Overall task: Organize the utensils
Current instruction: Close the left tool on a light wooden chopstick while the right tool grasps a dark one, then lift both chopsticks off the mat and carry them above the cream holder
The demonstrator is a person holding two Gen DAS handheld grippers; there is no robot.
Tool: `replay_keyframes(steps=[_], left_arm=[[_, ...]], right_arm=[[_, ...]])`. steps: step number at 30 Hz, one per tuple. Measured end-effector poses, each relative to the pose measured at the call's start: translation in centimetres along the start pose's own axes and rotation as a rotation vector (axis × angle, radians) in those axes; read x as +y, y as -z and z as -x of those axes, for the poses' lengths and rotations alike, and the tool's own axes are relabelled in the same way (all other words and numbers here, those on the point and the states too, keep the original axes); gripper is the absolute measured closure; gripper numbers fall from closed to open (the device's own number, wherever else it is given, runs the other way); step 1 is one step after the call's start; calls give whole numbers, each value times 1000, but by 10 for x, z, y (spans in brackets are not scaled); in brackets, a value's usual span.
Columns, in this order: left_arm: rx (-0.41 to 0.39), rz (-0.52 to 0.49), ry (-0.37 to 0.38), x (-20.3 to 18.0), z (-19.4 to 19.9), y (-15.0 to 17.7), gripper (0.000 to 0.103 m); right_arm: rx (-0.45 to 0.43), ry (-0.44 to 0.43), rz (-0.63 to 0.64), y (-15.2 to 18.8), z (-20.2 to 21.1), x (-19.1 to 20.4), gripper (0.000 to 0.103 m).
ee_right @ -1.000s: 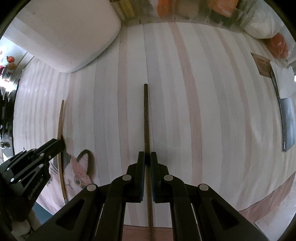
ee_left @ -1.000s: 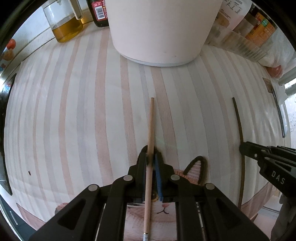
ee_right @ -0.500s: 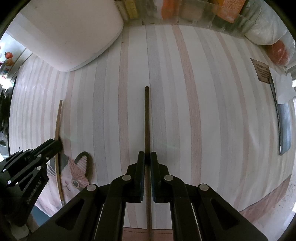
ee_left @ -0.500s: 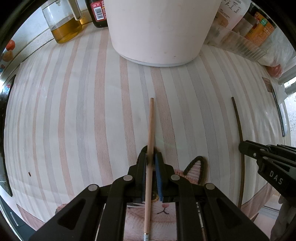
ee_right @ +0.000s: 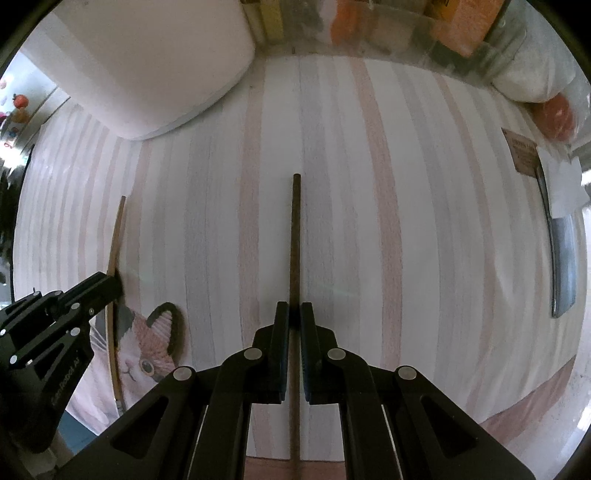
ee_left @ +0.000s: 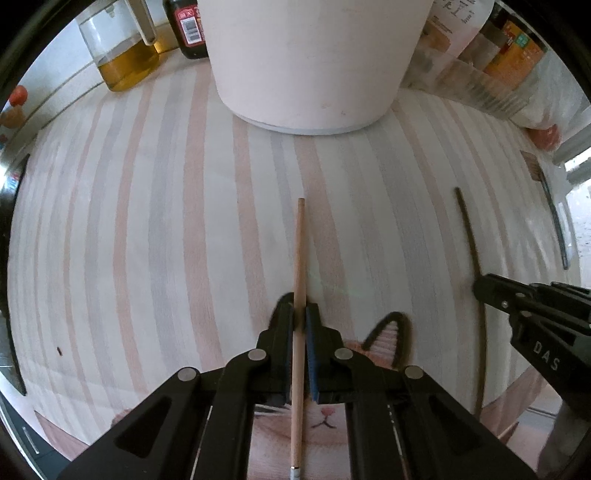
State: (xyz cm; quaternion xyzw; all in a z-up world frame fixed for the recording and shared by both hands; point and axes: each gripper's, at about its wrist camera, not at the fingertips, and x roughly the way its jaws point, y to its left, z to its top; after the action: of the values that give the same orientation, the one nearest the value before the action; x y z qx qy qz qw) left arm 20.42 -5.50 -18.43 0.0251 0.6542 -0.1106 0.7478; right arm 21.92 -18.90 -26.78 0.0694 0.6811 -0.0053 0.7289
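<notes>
A light wooden chopstick (ee_left: 300, 258) lies along the striped mat, and my left gripper (ee_left: 300, 314) points down over it. Its jaws are closing, with the pads pressing on the stick's sides. A dark brown chopstick (ee_right: 295, 229) lies parallel to it on the right, and my right gripper (ee_right: 294, 314) is shut on that one. In the left wrist view, the dark chopstick (ee_left: 469, 236) and the right gripper (ee_left: 480, 286) show at the right edge. In the right wrist view, the light chopstick (ee_right: 117, 229) and the left gripper (ee_right: 110, 284) show at the left.
A large white pot (ee_left: 314, 66) stands at the back of the mat (ee_left: 147, 221), with an oil jug (ee_left: 125, 55) and a dark bottle (ee_left: 188, 29) beside it. A cleaver (ee_right: 563, 266) lies at the right edge. Packets line the back right.
The left jaws have drawn slightly tighter on the light chopstick. Both grippers and both chopsticks stay where they were.
</notes>
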Motion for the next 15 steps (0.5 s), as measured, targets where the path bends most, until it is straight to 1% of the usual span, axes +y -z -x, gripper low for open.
replay_keyframes(steps=[3,7,15], left_arm=[[-11,-11,9,-2,7,2,99],[-42,-1,25,-2,22,4,99],[-129,7,61,-7,58,-4,99]], right_arm=[[-30,-46,-31,6,2,-5,98],[-90,-100,-48,12,18,-8,98],[-189,-128,-60,19,49,-14,98]])
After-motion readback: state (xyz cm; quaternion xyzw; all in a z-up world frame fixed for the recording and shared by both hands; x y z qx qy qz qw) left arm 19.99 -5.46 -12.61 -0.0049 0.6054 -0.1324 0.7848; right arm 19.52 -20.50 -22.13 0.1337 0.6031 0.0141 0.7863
